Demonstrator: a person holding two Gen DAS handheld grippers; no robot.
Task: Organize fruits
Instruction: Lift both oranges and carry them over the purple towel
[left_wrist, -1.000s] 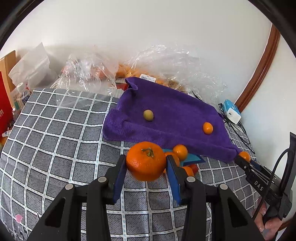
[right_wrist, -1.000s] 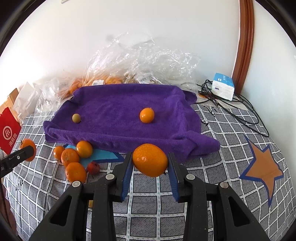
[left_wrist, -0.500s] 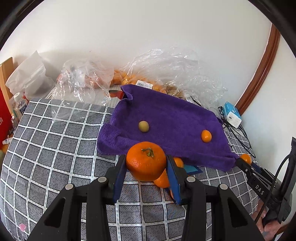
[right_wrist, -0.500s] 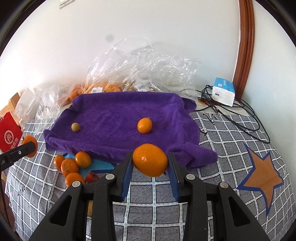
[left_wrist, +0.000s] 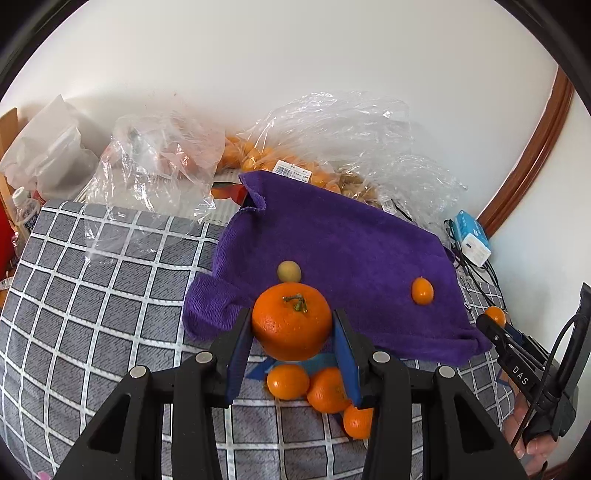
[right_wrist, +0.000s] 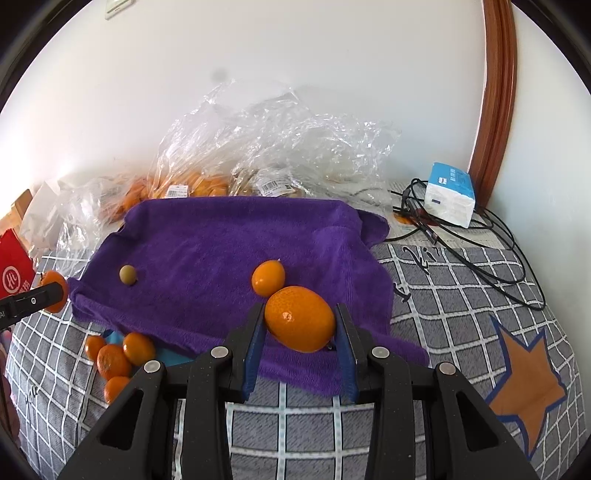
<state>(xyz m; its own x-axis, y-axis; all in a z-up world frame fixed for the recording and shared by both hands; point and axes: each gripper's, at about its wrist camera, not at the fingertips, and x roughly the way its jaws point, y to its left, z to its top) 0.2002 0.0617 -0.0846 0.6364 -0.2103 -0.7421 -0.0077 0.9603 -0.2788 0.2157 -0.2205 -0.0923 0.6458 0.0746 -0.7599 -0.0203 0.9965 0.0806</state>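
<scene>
The left gripper (left_wrist: 291, 332) is clamped on a stemmed mandarin (left_wrist: 291, 321), jaws partly closed against its sides at frame centre; the right gripper (right_wrist: 300, 328) pinches a smooth orange (right_wrist: 300, 318) the same way. Both fruits hang over the near edge of the purple towel (right_wrist: 221, 243), which fills mid-frame. To do this well, I'd carry each past the hem, lower until it touches cloth, then release so nothing rolls. A kumquat (right_wrist: 268, 277) sits just above the right jaws, an olive-coloured fruit (left_wrist: 289, 271) just above the left. Loose oranges (left_wrist: 317, 384) lie below the left jaws.
</scene>
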